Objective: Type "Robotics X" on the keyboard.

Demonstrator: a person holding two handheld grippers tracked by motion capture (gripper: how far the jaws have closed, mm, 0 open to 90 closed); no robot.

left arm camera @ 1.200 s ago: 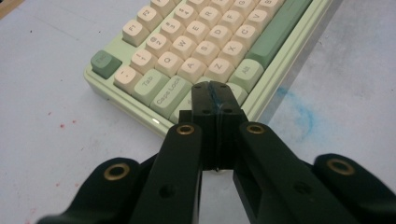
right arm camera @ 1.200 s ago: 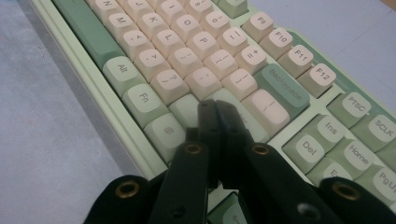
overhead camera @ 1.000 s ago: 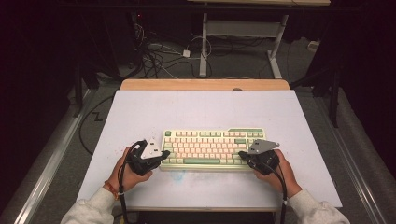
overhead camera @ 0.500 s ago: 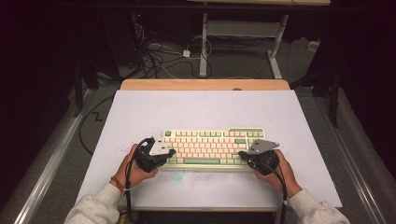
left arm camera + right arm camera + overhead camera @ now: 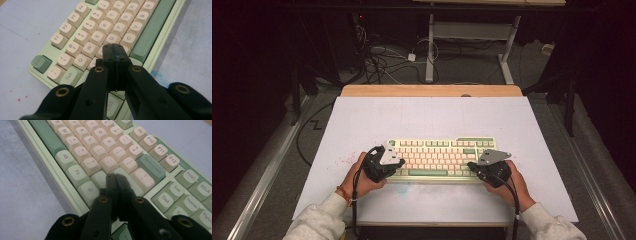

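Left gripper and right gripper on keyboard

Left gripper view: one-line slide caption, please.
Shut left tool poised over the left-hand letter keys of a green-and-cream keyboard on a pale blue table.

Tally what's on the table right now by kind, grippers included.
Keyboard: 1
Grippers: 2, left gripper and right gripper, both shut over the keys
White mat: 1
Total: 4
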